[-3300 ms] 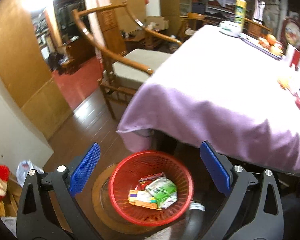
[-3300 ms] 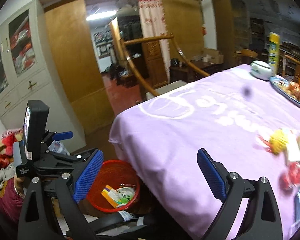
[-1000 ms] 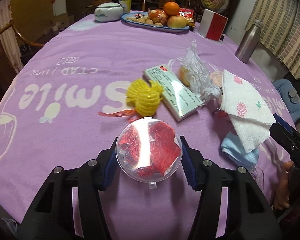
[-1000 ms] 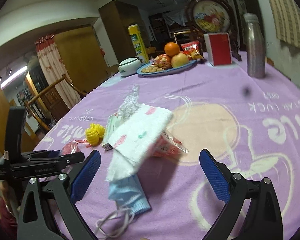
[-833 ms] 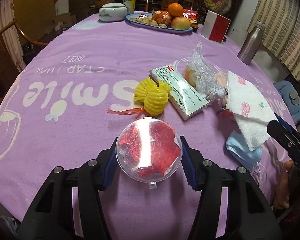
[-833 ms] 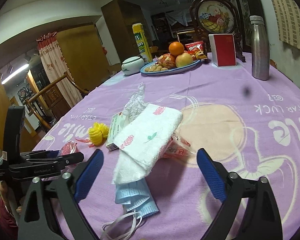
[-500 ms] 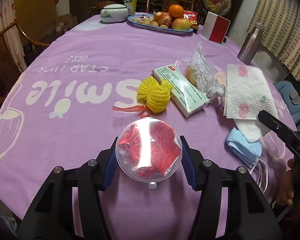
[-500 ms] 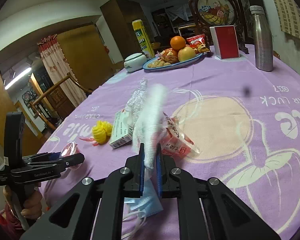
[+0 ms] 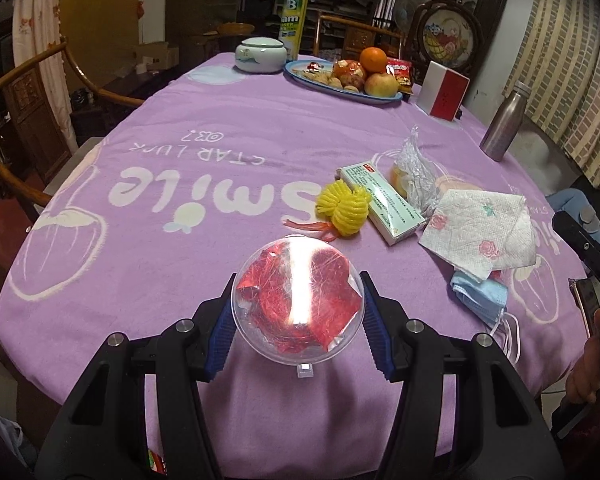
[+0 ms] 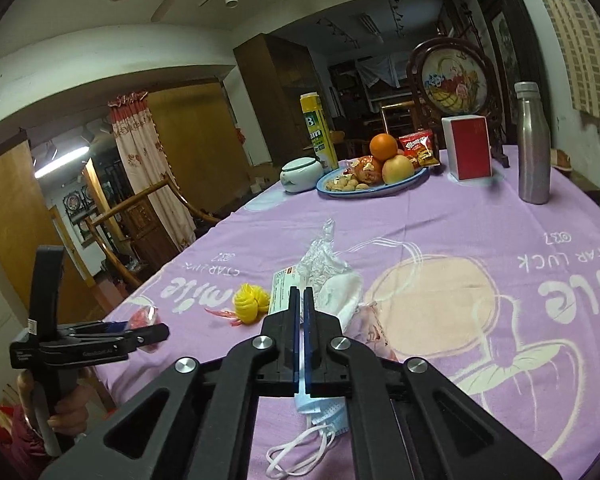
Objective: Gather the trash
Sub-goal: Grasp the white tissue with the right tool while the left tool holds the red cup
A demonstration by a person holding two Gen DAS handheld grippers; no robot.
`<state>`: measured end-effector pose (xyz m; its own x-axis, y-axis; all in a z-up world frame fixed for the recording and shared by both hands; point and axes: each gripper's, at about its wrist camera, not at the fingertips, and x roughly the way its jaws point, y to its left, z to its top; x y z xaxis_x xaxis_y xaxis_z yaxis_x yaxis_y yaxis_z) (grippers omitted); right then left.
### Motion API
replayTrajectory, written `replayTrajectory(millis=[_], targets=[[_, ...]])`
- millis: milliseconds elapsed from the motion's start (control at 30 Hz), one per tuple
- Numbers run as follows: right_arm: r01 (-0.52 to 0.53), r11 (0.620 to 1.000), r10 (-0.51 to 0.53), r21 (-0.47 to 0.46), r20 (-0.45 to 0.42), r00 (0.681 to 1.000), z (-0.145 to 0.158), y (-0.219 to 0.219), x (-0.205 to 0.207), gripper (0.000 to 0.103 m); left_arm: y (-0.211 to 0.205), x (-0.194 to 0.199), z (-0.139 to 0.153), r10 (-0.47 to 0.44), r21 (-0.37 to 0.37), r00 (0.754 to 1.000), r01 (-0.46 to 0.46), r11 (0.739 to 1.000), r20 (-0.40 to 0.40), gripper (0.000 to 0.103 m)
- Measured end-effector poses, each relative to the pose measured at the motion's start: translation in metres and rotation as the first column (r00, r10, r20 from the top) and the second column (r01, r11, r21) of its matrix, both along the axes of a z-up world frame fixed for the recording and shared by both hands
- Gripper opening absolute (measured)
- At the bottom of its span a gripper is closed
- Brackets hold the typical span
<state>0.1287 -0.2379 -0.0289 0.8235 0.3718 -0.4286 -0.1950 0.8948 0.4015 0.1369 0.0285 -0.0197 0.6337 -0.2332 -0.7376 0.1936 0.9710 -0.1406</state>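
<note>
The left tongs (image 9: 298, 316) are closed around a clear plastic dome lid (image 9: 298, 300) with crumpled red wrapping inside, held just above the near edge of the purple-clothed surface (image 9: 204, 128). The right tongs (image 10: 300, 308) are pressed almost fully together; in the left wrist view the floral paper napkin (image 9: 484, 228) lies loose on the cloth, so whether they grip anything cannot be told. Measured from the green medicine box (image 9: 380, 200), whose long axis runs diagonally away from the left tongs, a yellow foam fruit net (image 9: 344, 212) touches its left side, a crumpled clear bag (image 9: 416, 176) sits on its right, the napkin lies just beyond the box's near end to the right, and a blue face mask (image 9: 480, 300) lies nearer still, partly under the napkin. The remaining litter sits ahead and right of the left tongs, so the right tongs appear nearer; the mask is directly beneath them (image 10: 320, 412).
</note>
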Motion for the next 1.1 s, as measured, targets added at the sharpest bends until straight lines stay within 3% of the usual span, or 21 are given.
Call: replayTrajectory(millis=[67,133,167,200,233,467,567,600,633,867,1100], targets=[[-0.004,1.0,0.004,-0.016,-0.012,1.0,-0.004,0.004,-0.001,0.002,0.002,-0.003,-0.001,0.004,-0.004,1.0,-0.004,1.0,0.0,0.056],[0.002,1.0,-0.003,-0.02,-0.022,1.0,-0.007,0.005,-0.002,0.011,0.003,-0.005,-0.003,0.004,-0.009,1.0,-0.004,1.0,-0.006,0.056],[0.022,1.0,-0.022,-0.015,-0.023,0.999,-0.007,0.003,-0.002,0.025,0.003,-0.005,-0.004,0.003,-0.008,1.0,-0.003,1.0,-0.007,0.056],[0.041,0.999,-0.041,-0.011,-0.023,0.999,-0.008,0.001,-0.002,0.063,0.003,-0.005,-0.004,0.001,-0.007,1.0,-0.002,1.0,-0.007,0.056],[0.063,0.998,-0.063,-0.016,-0.012,0.998,-0.007,-0.001,-0.002,0.073,0.003,-0.004,-0.004,0.0,-0.004,1.0,0.0,1.0,-0.005,0.056],[0.066,0.994,-0.071,-0.089,-0.056,0.996,-0.018,0.006,0.031,0.069,0.001,0.004,-0.012,-0.011,-0.017,1.0,0.01,1.0,-0.017,0.056],[0.043,0.995,-0.051,-0.085,-0.093,0.994,-0.028,0.012,0.053,0.035,0.001,0.006,-0.016,-0.011,-0.016,1.0,0.011,1.0,-0.028,0.056],[0.023,0.998,-0.03,-0.063,-0.114,0.993,-0.03,0.013,0.059,0.011,0.002,0.007,-0.016,-0.008,-0.014,0.999,0.008,1.0,-0.031,0.056],[0.017,0.999,-0.021,-0.037,-0.119,0.993,-0.031,0.011,0.061,0.002,0.003,0.007,-0.016,-0.006,-0.014,0.999,0.006,1.0,-0.031,0.056],[0.034,0.999,-0.037,0.039,0.057,0.998,0.016,-0.001,0.024,0.002,0.018,-0.003,0.001,0.023,-0.019,1.0,-0.023,1.0,0.014,0.056],[-0.026,0.996,0.017,0.088,0.11,0.994,0.042,0.001,0.005,0.002,0.037,-0.022,0.014,0.06,-0.017,0.997,-0.06,0.998,0.044,0.056]])
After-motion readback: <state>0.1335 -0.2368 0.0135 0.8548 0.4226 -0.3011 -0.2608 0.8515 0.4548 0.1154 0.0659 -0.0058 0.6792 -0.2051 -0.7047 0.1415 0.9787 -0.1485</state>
